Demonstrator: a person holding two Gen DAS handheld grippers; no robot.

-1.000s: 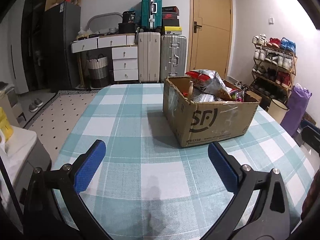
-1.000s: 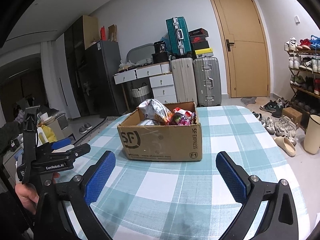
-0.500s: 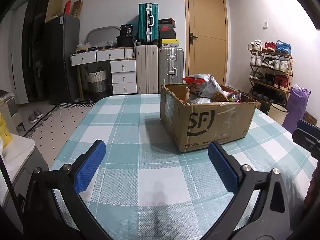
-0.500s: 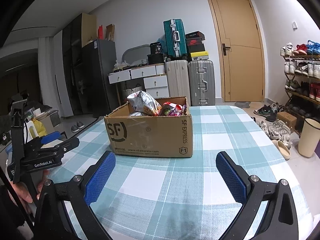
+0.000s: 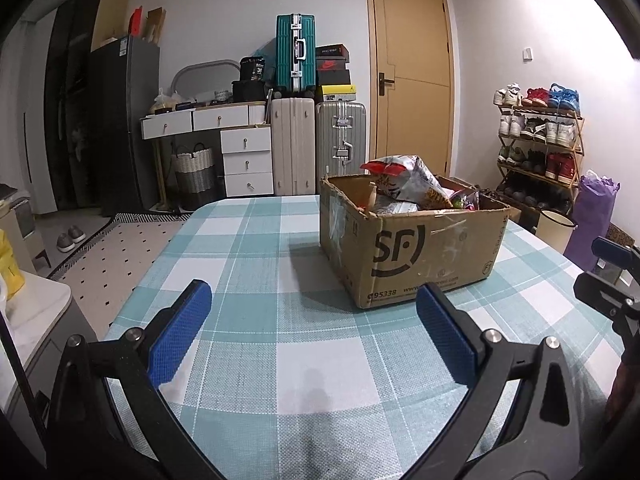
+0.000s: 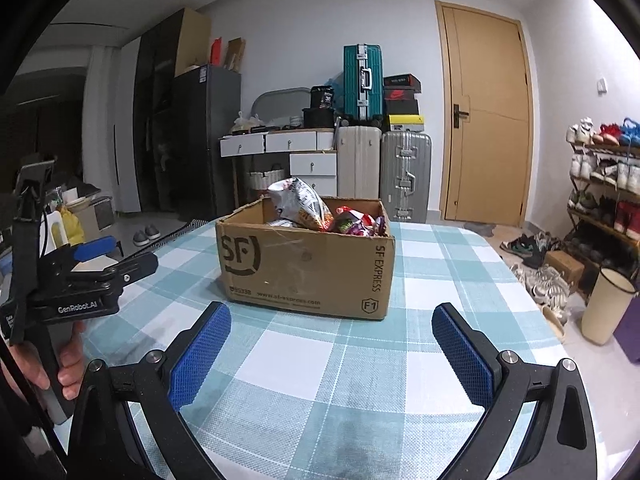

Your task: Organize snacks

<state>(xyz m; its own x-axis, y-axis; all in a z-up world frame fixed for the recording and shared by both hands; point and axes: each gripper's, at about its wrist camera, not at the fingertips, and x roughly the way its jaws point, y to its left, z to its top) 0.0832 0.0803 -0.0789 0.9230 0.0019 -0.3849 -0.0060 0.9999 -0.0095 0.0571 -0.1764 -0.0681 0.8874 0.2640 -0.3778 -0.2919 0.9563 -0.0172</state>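
Observation:
A brown cardboard SF box [image 5: 424, 248] stands on the checked tablecloth [image 5: 256, 264], filled with snack bags [image 5: 412, 184]. It also shows in the right wrist view [image 6: 308, 268] with the snack bags [image 6: 304, 204] sticking out of the top. My left gripper [image 5: 312, 332] is open and empty, low over the cloth, in front and to the left of the box. My right gripper [image 6: 332, 344] is open and empty, just in front of the box. The left gripper also shows at the left of the right wrist view [image 6: 116, 256].
Suitcases [image 5: 296, 120], a white drawer desk [image 5: 224, 140] and a wooden door [image 5: 412, 92] stand behind the table. A shoe rack [image 5: 540, 140] and a cream bucket [image 6: 608, 304] are on the right. The table edge falls off on the left [image 5: 132, 292].
Both grippers have dropped lower and tilted toward level, so the box sits higher and looks larger in each view. Both stay open and empty.

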